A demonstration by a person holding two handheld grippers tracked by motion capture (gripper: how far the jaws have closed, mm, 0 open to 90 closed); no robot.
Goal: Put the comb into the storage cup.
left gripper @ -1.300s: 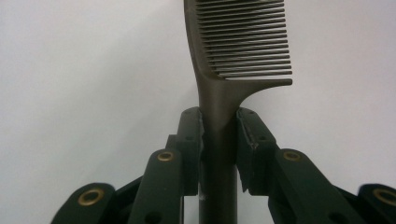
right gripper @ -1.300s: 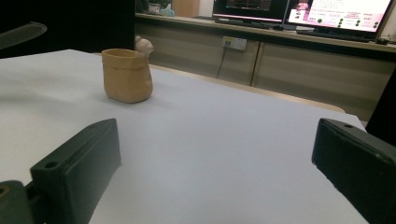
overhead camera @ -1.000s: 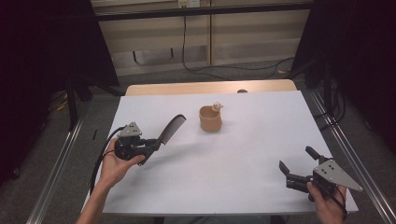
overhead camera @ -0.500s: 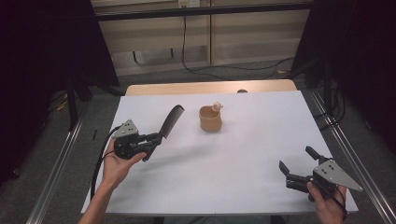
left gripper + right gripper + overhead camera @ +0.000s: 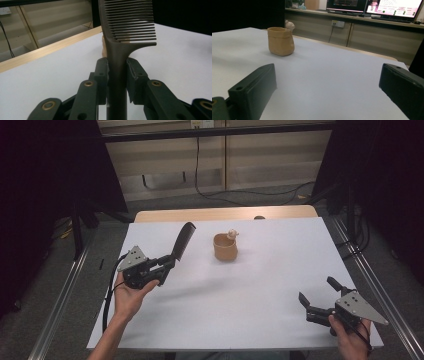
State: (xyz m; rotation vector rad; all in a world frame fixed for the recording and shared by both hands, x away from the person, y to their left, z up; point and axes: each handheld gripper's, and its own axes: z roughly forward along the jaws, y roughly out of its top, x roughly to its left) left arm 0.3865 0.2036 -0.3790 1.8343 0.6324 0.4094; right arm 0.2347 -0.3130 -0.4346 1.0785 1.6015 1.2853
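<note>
Jaws of the left gripper (image 5: 167, 265) are pressed against both sides of a dark comb's handle, pinching it; the left gripper view shows the two pads flat on the handle with no gap. Held this way, the comb (image 5: 182, 240) rises clear of the white table (image 5: 240, 315), its toothed end pointing toward about 1 o'clock from the gripper in the high view. In the left gripper view the comb (image 5: 125, 37) stands upright between the jaws, teeth pointing to 3 o'clock. A person's left hand (image 5: 129, 296) holds this gripper from below at the table's 9 o'clock side, and a black cable (image 5: 107, 302) loops down from it past the table edge.

Near the table's centre, toward 12 o'clock, a small tan cup (image 5: 225, 246) stands upright, well apart from both grippers; a pale rounded figure (image 5: 232, 234) sits on its far rim. In the right gripper view the cup (image 5: 280, 41) lies at about 11 o'clock, beyond the jaws.

At the table's 5 o'clock corner the right gripper (image 5: 320, 297), held by the right hand (image 5: 350, 340), has its jaws spread wide with nothing between them; the right gripper view shows bare table between the two black jaws. A grey three-cornered plate (image 5: 361, 306) sits on top of it.
</note>
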